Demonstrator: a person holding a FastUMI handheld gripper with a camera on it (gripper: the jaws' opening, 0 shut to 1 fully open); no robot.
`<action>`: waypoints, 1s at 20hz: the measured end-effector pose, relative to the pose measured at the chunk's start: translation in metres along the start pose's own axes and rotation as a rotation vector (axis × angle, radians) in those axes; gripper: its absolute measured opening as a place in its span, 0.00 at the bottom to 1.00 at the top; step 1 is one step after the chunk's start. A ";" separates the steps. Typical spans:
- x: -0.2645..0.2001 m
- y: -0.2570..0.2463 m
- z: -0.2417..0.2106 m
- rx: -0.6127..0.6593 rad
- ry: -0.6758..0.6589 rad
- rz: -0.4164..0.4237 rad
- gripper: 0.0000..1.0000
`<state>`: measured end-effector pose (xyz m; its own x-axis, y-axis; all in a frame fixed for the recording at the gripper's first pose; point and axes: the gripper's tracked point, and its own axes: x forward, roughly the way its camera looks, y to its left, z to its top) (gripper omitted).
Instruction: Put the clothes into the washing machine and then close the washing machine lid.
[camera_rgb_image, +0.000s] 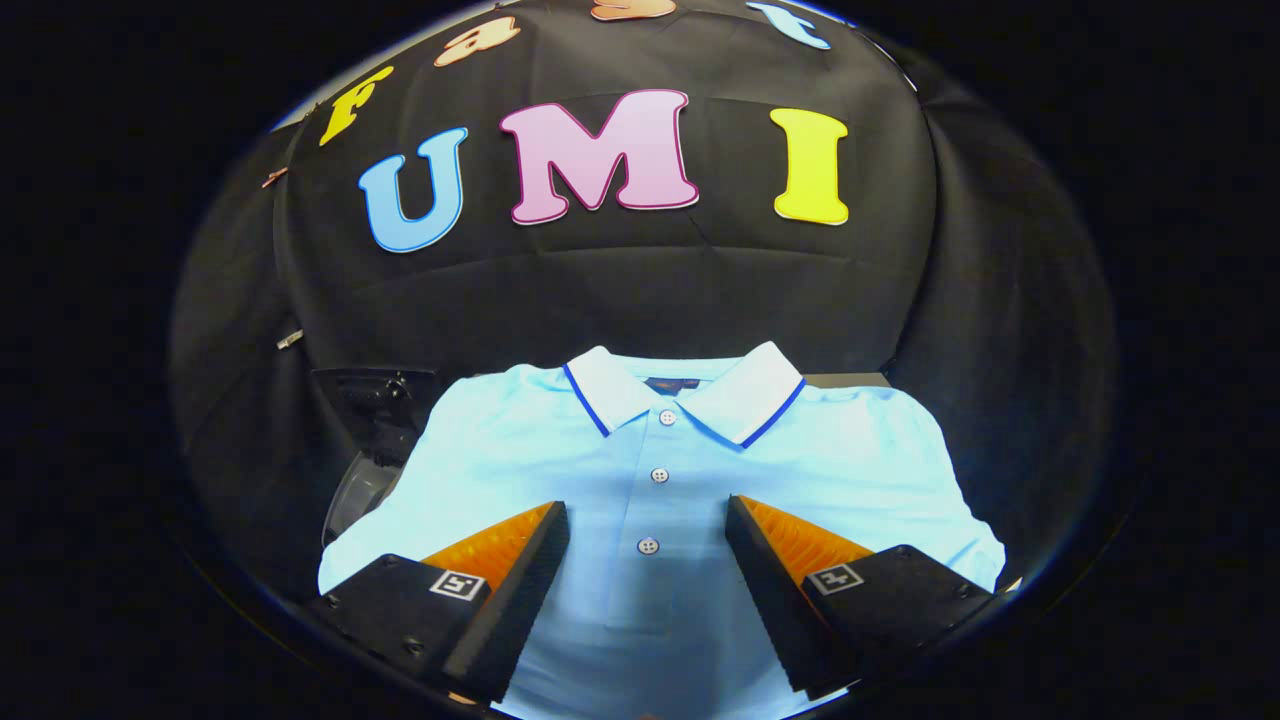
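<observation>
A light blue polo shirt (660, 470) lies spread flat, front up, with a white collar edged in dark blue pointing away from me and a row of small buttons down its placket. My gripper (648, 520) hovers over the shirt's chest, open, with one finger on each side of the button placket and only cloth showing between them. Whether the fingertips touch the fabric I cannot tell. To the left of the shirt's shoulder, part of a dark machine (375, 440) with a grey curved rim shows; the rest of it is hidden by the shirt.
The black cloth wall (650, 290) rises right behind the shirt's collar and wraps round both sides. A thin strip of a brown surface edge (850, 380) shows behind the shirt's right shoulder.
</observation>
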<state>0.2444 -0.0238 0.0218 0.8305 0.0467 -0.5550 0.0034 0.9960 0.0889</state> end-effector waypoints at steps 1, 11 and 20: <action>0.000 -0.001 0.000 0.009 0.004 0.004 0.98; 0.000 0.004 -0.004 -0.102 0.030 -0.006 1.00; 0.000 0.010 -0.009 -0.094 0.105 -0.029 0.49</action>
<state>0.2391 -0.0137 0.0157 0.7683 0.0201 -0.6398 -0.0292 0.9996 -0.0037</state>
